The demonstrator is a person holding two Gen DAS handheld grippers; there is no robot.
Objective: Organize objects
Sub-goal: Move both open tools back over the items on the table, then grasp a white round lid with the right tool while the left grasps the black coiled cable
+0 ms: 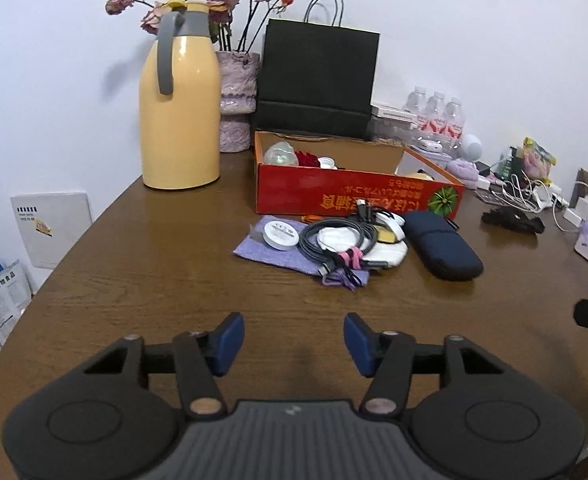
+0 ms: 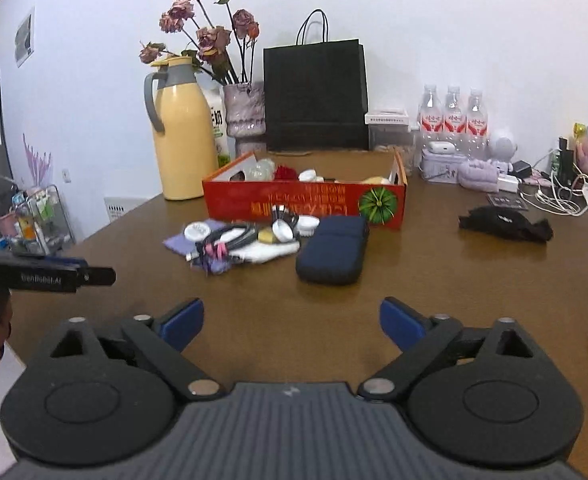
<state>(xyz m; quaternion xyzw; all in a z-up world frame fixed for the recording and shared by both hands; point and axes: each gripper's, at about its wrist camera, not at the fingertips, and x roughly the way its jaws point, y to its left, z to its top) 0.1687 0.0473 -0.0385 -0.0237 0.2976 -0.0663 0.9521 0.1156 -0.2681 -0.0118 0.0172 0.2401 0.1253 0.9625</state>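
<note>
My left gripper stands partly open with nothing between its blue pads, hovering over bare wooden table. My right gripper gapes wider, also empty. Ahead of both, well apart from the fingers, lies a small heap: a coiled black cable, a round white tin, a purple cloth and a soft, rounded navy pouch. Just behind the heap sits an open red cardboard box. A glossy yellow jug stands to the box's left.
</note>
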